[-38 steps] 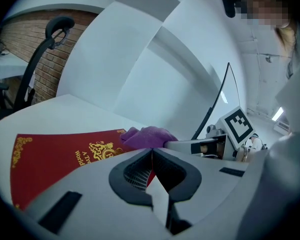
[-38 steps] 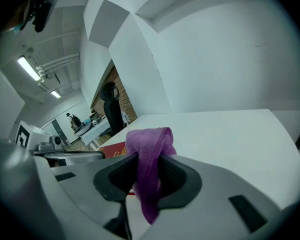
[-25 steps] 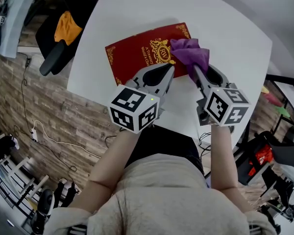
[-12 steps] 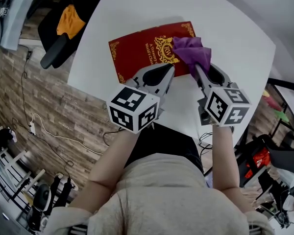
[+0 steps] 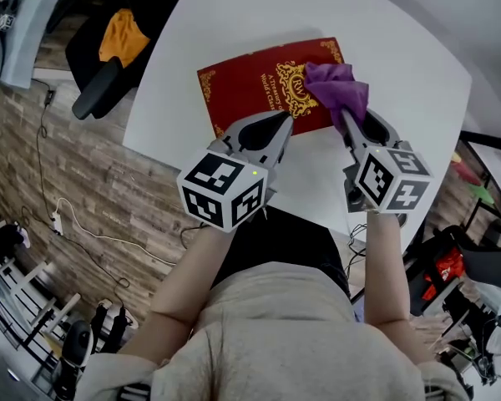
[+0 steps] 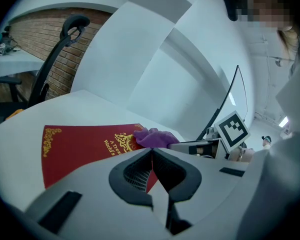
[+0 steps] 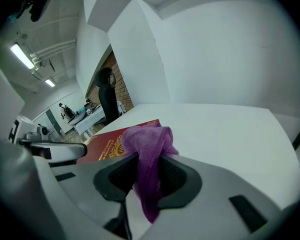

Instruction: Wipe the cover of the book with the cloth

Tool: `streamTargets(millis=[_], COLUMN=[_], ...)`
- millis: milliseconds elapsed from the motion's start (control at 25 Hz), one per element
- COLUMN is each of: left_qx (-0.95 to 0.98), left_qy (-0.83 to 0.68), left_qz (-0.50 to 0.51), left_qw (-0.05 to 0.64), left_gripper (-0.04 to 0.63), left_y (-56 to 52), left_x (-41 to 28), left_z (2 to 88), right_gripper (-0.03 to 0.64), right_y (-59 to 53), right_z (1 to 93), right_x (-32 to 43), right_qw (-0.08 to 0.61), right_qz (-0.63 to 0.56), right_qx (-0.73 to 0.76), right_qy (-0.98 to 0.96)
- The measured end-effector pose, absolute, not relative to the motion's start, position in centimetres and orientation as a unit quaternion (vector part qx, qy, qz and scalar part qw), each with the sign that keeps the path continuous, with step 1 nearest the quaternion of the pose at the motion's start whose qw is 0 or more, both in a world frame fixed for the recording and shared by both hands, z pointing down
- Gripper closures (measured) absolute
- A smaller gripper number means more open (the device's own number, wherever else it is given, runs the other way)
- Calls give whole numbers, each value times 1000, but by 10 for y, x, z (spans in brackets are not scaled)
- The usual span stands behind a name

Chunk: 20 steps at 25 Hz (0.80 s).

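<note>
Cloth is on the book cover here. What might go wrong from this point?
1. The book lies loose on the white table. The shut left gripper is only at its near edge, and I cannot tell whether it presses down, so a stroke may shove the book.
2. The right gripper pinches the purple cloth in a bunch that covers little of the cover; much may be missed.

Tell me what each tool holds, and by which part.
The right tool pinches the purple cloth at a bunched fold, one end hanging below. The left tool is shut on nothing.
</note>
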<state>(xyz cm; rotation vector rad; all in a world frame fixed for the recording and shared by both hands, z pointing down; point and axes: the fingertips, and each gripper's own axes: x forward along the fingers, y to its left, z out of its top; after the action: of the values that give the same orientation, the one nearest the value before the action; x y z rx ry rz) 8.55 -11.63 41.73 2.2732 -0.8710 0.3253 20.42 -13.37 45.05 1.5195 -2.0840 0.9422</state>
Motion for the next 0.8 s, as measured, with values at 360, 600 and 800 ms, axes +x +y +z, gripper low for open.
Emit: streamTargets(millis=[360,600,800], left_qx=[879,877,873], left_qy=[-314,-318,-322], left_qz=[132,135,141], left_qw=[333,334,337], left_gripper=[572,572,572], left_y=[-112,-115,-118], left_x=[53,25,6], left_z=[417,417,422], right_gripper=[495,495,495], right_y=[-131,-127,-126], right_z=[451,451,451], right_x=[177,160,142], right_qw=[196,195,198], right_qz=[339,343,343], right_qx=[558,565,559], right_qy=[-732,-725,-728])
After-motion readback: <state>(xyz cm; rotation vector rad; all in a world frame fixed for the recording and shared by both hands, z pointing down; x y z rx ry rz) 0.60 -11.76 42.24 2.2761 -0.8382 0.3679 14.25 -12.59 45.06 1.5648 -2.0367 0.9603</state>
